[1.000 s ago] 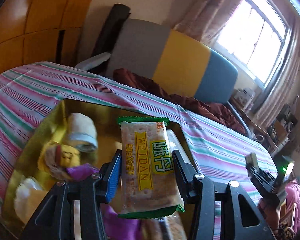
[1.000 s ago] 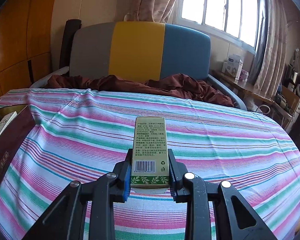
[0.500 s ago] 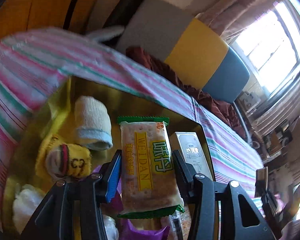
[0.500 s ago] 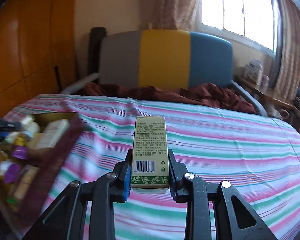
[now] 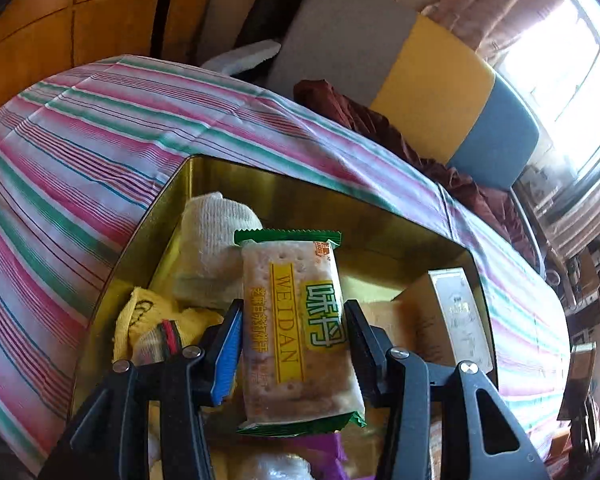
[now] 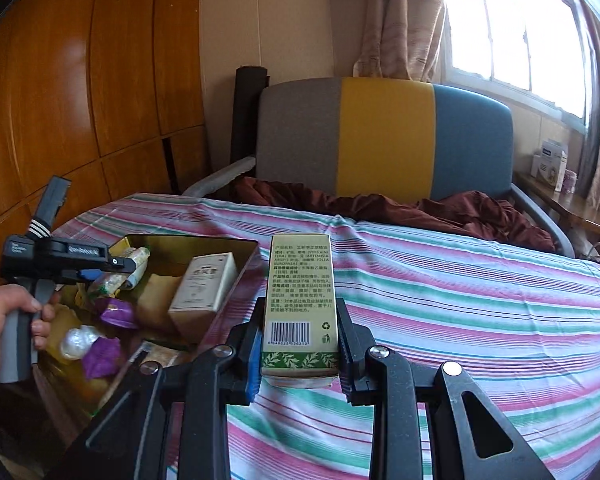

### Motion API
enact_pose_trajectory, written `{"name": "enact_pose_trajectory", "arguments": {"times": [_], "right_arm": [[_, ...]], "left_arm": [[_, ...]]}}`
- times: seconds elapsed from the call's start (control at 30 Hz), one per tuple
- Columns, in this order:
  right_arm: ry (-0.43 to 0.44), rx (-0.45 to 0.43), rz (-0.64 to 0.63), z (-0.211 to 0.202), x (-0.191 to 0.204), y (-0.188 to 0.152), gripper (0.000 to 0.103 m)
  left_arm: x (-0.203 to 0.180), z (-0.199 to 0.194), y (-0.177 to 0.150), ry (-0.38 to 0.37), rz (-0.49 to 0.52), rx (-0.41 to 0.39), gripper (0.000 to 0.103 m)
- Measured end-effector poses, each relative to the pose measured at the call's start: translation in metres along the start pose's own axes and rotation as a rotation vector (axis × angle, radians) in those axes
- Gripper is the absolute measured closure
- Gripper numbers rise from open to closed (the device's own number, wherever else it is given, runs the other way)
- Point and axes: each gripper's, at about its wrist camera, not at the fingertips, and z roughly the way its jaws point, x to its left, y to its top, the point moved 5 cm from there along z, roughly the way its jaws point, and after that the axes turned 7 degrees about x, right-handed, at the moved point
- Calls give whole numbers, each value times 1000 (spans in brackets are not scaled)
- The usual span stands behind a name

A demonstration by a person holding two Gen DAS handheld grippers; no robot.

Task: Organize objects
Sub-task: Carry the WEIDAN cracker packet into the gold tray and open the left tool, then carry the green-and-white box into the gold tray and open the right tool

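Note:
My left gripper (image 5: 294,332) is shut on a green-edged WEIDAN cracker packet (image 5: 298,328) and holds it over the gold tin box (image 5: 284,188). The box holds a rolled white sock (image 5: 212,236), a yellow cloth (image 5: 148,316), a cream carton (image 5: 456,312) and purple wrappers. My right gripper (image 6: 300,344) is shut on a tall green carton (image 6: 300,300) and holds it above the striped cloth, just right of the box (image 6: 188,242). The left gripper (image 6: 100,270) shows there too, over the box.
A striped cloth (image 6: 460,300) covers the surface. Behind it stands a grey, yellow and blue chair (image 6: 384,140) with a dark red blanket (image 6: 440,208). Wood panels (image 6: 80,100) line the left wall. A window (image 6: 512,24) and a cluttered shelf are at the right.
The right gripper has swung left with the green carton, so the box is now close on its left. The left gripper has shifted over the box, still holding the crackers.

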Motion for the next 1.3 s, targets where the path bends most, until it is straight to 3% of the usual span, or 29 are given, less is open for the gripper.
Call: {"name": "enact_pose_trajectory", "arguments": {"times": [0.07, 0.37, 0.5, 0.8, 1.3], "right_arm": [[5, 0, 0, 0, 4, 0, 73], [35, 0, -11, 1, 20, 0, 73], [49, 0, -18, 0, 24, 0, 73], [102, 26, -23, 3, 43, -3, 73], [153, 104, -119, 17, 92, -7, 73]], "left_arm": [[-2, -1, -3, -34, -6, 13, 54], [-5, -6, 2, -62, -35, -13, 53], [-9, -15, -4, -18, -5, -32, 53], [-20, -12, -30, -38, 11, 46, 53], [-16, -70, -55, -35, 15, -173, 53]]}}
